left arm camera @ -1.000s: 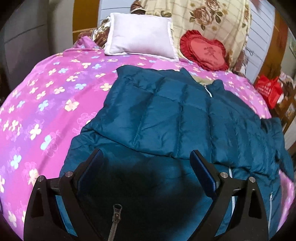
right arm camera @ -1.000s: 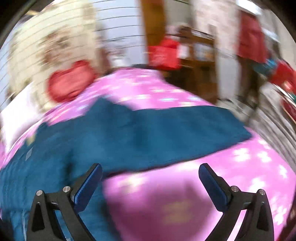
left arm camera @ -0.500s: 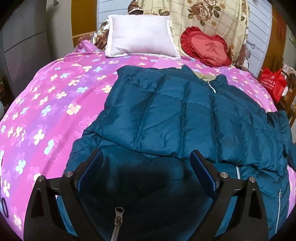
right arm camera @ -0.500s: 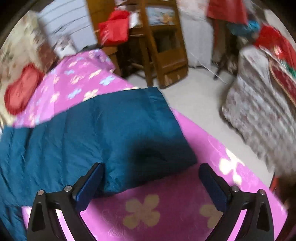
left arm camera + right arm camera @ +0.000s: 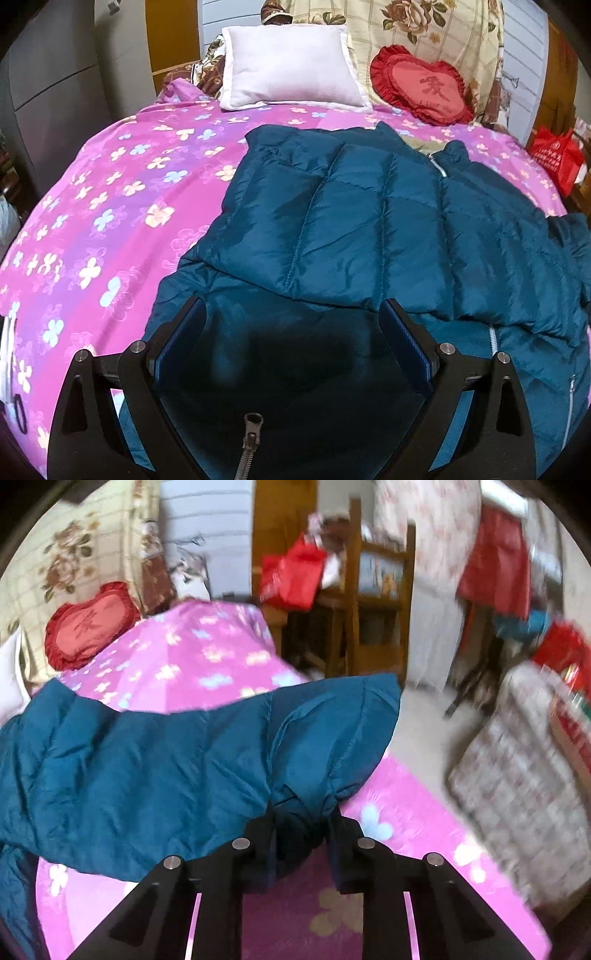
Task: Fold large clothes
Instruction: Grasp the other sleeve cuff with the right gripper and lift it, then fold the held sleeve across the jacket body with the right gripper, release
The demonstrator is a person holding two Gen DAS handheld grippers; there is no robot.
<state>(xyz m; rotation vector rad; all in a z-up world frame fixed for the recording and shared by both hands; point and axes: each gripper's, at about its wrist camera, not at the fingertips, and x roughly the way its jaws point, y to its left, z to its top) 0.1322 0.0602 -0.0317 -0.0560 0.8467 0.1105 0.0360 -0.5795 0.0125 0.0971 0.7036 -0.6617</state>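
Note:
A teal quilted down jacket [image 5: 369, 229] lies spread on the pink flowered bed cover [image 5: 110, 206], one sleeve folded across its front. My left gripper [image 5: 291, 332] is open and empty, hovering over the jacket's lower front near a zipper pull [image 5: 251, 439]. In the right wrist view, my right gripper [image 5: 301, 819] is shut on the jacket's other sleeve [image 5: 325, 731] near its cuff, and the sleeve is raised off the bed cover [image 5: 388, 812].
A white pillow [image 5: 291, 70] and a red heart cushion [image 5: 424, 85] lie at the bed's head. A red bag [image 5: 557, 158] stands beyond the bed's right side. A wooden chair [image 5: 369, 602] and a patterned covered piece of furniture [image 5: 524, 775] stand right of the bed.
My right gripper was open over the sleeve end; it has closed on the sleeve and lifted it. The left gripper stays open in about the same place.

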